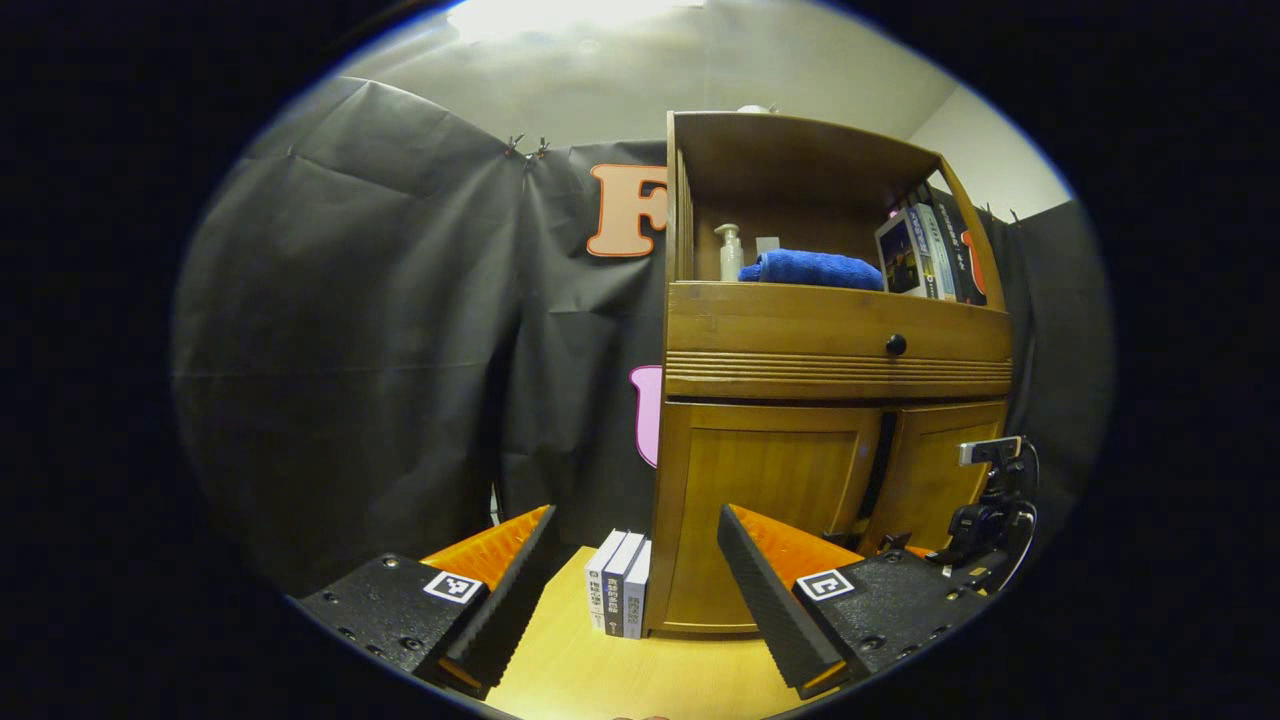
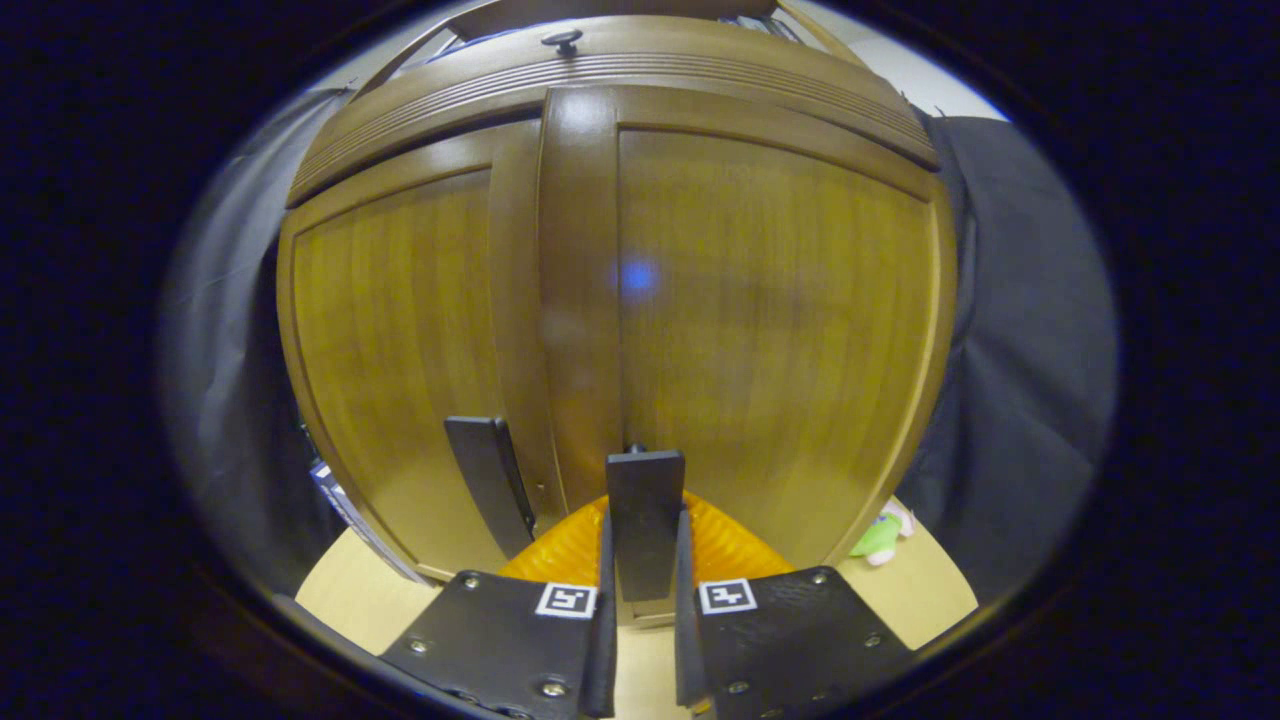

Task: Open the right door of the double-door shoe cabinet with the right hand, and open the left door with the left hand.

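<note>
The wooden shoe cabinet stands on the table to the right of centre in the left gripper view. Its left door looks shut, and a dark gap runs between it and the right door. My left gripper hangs open in front of the cabinet's left corner, holding nothing. The right gripper shows at the right door. In the right gripper view, my right gripper is shut on the right door's black handle. The left door's black handle stands free beside it.
Upright books stand on the wooden table against the cabinet's left side. The open shelf holds a blue towel, a pump bottle and books. A drawer knob sits above the doors. A green toy lies right of the cabinet.
</note>
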